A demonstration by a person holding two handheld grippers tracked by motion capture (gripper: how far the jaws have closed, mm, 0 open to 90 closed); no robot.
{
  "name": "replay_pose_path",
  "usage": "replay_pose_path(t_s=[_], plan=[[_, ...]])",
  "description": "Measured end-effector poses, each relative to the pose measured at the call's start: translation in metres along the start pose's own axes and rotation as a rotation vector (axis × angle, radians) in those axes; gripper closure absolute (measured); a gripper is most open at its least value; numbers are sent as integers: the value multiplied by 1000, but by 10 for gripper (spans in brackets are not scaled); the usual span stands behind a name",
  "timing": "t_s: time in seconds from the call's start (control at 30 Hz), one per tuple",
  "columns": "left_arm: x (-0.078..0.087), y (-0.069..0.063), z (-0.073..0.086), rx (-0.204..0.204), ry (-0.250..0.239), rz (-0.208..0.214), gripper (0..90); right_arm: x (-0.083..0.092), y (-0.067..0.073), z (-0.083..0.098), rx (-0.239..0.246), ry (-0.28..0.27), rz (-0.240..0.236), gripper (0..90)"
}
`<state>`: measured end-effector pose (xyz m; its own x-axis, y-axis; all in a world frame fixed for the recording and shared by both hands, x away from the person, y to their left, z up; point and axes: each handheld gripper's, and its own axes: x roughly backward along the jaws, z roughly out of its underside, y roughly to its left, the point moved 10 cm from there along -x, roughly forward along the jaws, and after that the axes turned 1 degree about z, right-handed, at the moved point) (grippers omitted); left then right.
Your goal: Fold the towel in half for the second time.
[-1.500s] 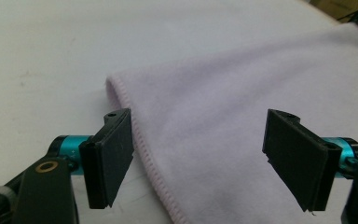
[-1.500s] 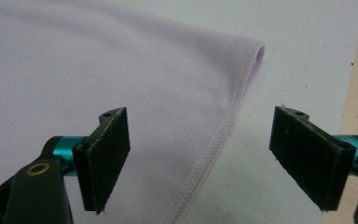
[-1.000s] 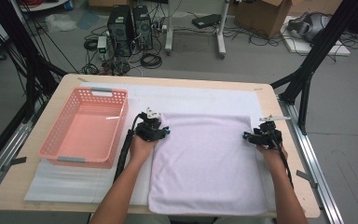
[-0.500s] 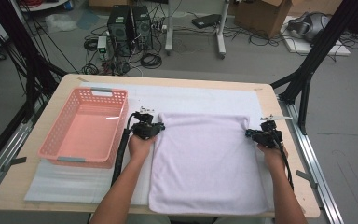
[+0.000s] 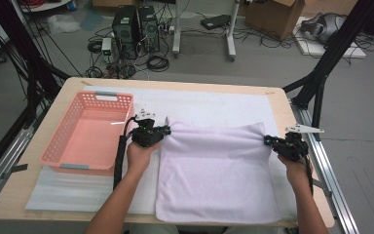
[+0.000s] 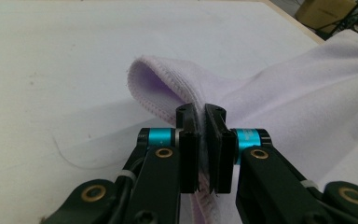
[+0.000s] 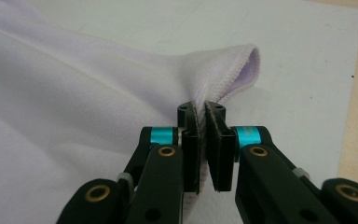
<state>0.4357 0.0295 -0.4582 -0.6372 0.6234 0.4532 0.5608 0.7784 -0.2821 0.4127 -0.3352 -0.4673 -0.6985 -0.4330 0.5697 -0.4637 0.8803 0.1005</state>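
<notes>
A pale lilac towel (image 5: 214, 170) lies spread on a white mat (image 5: 214, 105). My left gripper (image 5: 167, 130) is shut on the towel's far left corner, and my right gripper (image 5: 268, 142) is shut on its far right corner. Both corners are raised off the mat, so the far edge sags between them. In the left gripper view the jaws (image 6: 201, 112) pinch the hemmed edge of the towel (image 6: 307, 84), which folds over above them. In the right gripper view the jaws (image 7: 201, 109) clamp the towel's (image 7: 51, 84) stitched corner the same way.
A pink plastic basket (image 5: 78, 167) with nothing in it stands at the table's left, close beside my left hand. The wooden table edge (image 5: 281, 109) lies just right of the mat. Computers, cables and black frame legs stand on the floor beyond.
Both grippers have closed on the towel's far corners and risen a little. The far edge, flat a second ago, is now lifted and bunched.
</notes>
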Motion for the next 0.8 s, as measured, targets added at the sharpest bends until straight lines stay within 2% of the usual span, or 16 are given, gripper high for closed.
replay_pose_path(t_s=[0.17,0.3,0.43,0.53,0.63,0.67,0.7,0.73,0.77,0.8], plan=[[16,-10,17,7,-3,31,842,16,11,9,13,-15,-23,852],[29,-18,23,3,-16,59,843,26,20,18,17,-25,-46,851],[41,-28,37,-29,1,82,842,38,27,28,27,-27,-56,851],[47,-30,51,-20,11,90,839,43,32,36,26,-13,-66,858],[46,-31,68,-13,41,95,822,40,36,48,39,33,-67,855],[45,-30,71,-7,52,94,782,39,37,51,39,46,-64,849],[43,-29,72,-4,58,90,681,38,37,53,41,60,-60,836],[42,-28,70,-2,57,84,569,37,36,54,41,63,-57,783],[42,-28,70,-2,57,84,513,36,35,53,31,64,-44,716],[43,-27,62,2,17,82,482,37,33,51,19,60,-33,659]])
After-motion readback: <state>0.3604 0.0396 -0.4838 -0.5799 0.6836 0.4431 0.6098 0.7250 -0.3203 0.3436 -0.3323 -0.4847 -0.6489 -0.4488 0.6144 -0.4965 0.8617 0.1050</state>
